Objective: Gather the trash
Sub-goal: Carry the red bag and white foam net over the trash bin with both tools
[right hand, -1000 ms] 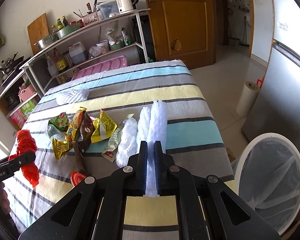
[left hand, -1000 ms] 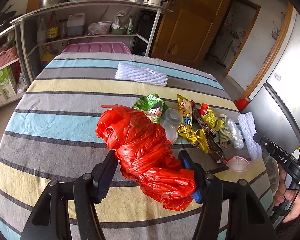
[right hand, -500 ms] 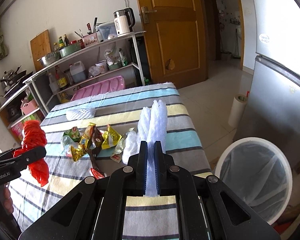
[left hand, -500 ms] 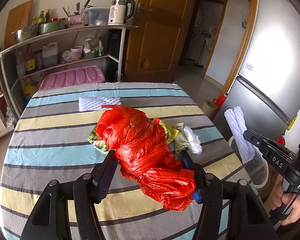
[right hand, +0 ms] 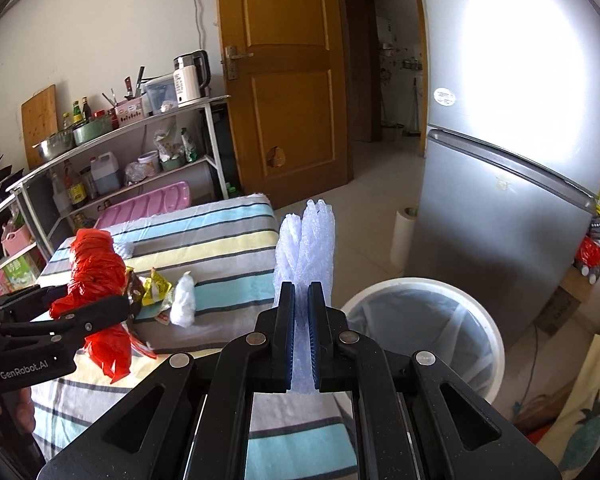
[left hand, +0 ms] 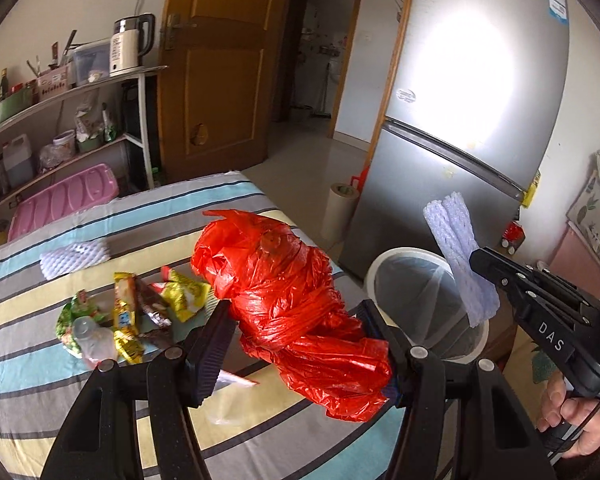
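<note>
My left gripper (left hand: 296, 332) is clamped on a crumpled red plastic bag (left hand: 288, 300), jaws spread partway around its bulk, bag lifted clear of the striped table (left hand: 40, 380). My right gripper (right hand: 301, 320) is pinched tight on a white foam net sleeve (right hand: 306, 244), which stands up beyond the fingertips. Just beyond and right of it sits the lined bin (right hand: 496, 344). Snack wrappers (left hand: 140, 312) remain on the table, behind my left jaw.
</note>
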`<action>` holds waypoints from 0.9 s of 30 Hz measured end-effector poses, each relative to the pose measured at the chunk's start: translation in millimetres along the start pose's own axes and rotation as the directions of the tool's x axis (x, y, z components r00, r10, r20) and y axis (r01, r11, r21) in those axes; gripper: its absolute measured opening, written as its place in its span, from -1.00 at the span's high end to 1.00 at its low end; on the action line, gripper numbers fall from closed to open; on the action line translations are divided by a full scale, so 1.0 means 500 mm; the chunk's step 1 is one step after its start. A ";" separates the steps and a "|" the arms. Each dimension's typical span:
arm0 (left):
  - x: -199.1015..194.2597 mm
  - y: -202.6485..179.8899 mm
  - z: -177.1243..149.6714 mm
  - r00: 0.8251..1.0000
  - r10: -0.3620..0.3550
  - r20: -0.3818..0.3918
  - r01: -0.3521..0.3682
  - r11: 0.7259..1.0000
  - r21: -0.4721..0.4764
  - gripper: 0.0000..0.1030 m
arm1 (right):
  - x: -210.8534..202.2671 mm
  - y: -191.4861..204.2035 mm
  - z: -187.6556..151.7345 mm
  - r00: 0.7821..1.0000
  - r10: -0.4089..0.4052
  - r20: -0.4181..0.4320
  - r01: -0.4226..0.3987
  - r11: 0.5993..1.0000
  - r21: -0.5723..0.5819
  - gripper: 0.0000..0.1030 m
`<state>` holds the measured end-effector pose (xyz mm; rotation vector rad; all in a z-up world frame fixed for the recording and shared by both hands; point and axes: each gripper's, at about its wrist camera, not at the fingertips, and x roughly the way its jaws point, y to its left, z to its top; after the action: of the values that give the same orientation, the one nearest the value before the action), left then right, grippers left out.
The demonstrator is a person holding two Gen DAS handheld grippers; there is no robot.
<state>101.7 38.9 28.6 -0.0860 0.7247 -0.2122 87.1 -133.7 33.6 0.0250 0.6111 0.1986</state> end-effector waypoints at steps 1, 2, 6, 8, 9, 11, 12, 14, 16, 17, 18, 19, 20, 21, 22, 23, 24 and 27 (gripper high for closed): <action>0.010 -0.016 0.004 1.000 -0.017 -0.004 0.017 1.000 0.015 -0.23 | -0.004 -0.011 -0.004 1.000 -0.015 0.001 0.015 1.000 0.008 0.87; 0.018 -0.034 0.007 0.999 -0.037 -0.012 0.037 0.999 0.029 -0.22 | -0.006 -0.023 -0.006 1.000 -0.028 -0.001 0.028 0.999 0.017 0.87; 0.064 -0.098 0.023 0.997 -0.070 -0.028 0.073 0.993 0.096 -0.23 | -0.013 -0.077 -0.018 0.997 -0.072 -0.011 0.072 0.995 0.063 0.87; 0.087 -0.125 0.029 0.993 -0.103 -0.049 0.108 0.988 0.110 -0.23 | -0.008 -0.102 -0.025 0.995 -0.097 -0.027 0.099 0.991 0.084 0.87; 0.098 -0.142 0.031 0.990 -0.127 -0.057 0.133 0.984 0.122 -0.23 | -0.005 -0.115 -0.029 0.993 -0.109 -0.035 0.112 0.989 0.094 0.87; 0.124 -0.171 0.036 0.988 -0.134 -0.074 0.144 0.978 0.149 -0.23 | 0.004 -0.137 -0.037 0.991 -0.122 -0.056 0.128 0.985 0.112 0.87; 0.137 -0.188 0.037 0.988 -0.134 -0.081 0.146 0.976 0.164 -0.23 | 0.008 -0.147 -0.040 0.989 -0.131 -0.063 0.138 0.983 0.118 0.87; 0.160 -0.208 0.039 0.982 -0.157 -0.102 0.173 0.971 0.168 -0.23 | 0.016 -0.166 -0.047 0.985 -0.148 -0.085 0.158 0.979 0.130 0.87; 0.184 -0.229 0.038 0.974 -0.182 -0.133 0.204 0.962 0.180 -0.23 | 0.025 -0.184 -0.057 0.982 -0.157 -0.108 0.172 0.975 0.141 0.87; 0.194 -0.237 0.036 0.974 -0.176 -0.143 0.202 0.960 0.195 -0.23 | 0.030 -0.191 -0.061 0.979 -0.164 -0.120 0.181 0.973 0.142 0.87; 0.204 -0.250 0.033 0.974 -0.173 -0.148 0.203 0.955 0.217 -0.23 | 0.034 -0.197 -0.066 0.977 -0.168 -0.130 0.186 0.972 0.143 0.87; 0.216 -0.261 0.030 0.971 -0.176 -0.160 0.210 0.951 0.228 -0.23 | 0.040 -0.203 -0.071 0.975 -0.173 -0.140 0.193 0.970 0.145 0.87; 0.230 -0.271 0.028 0.967 -0.182 -0.181 0.221 0.948 0.228 -0.23 | 0.046 -0.209 -0.076 0.973 -0.176 -0.151 0.199 0.969 0.148 0.87; 0.245 -0.275 0.027 0.961 -0.189 -0.201 0.232 0.948 0.217 -0.23 | 0.051 -0.217 -0.080 0.971 -0.177 -0.159 0.201 0.968 0.152 0.87; 0.258 -0.278 0.027 0.958 -0.190 -0.213 0.235 0.949 0.210 -0.23 | 0.056 -0.223 -0.084 0.970 -0.177 -0.167 0.203 0.966 0.159 0.87; 0.269 -0.287 0.024 0.958 -0.185 -0.220 0.234 0.948 0.217 -0.23 | 0.061 -0.229 -0.089 0.968 -0.175 -0.178 0.205 0.965 0.166 0.87; 0.277 -0.294 0.021 0.957 -0.180 -0.228 0.231 0.947 0.223 -0.23 | 0.065 -0.236 -0.091 0.968 -0.174 -0.184 0.205 0.964 0.168 0.87; 0.302 -0.302 0.016 0.954 -0.168 -0.249 0.227 0.946 0.232 -0.23 | 0.080 -0.252 -0.100 0.961 -0.184 -0.209 0.220 0.961 0.166 0.87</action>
<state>192.6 -141.8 -40.5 0.1166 0.9107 -0.5147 112.9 -251.3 -40.5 0.1261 0.8184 -0.0581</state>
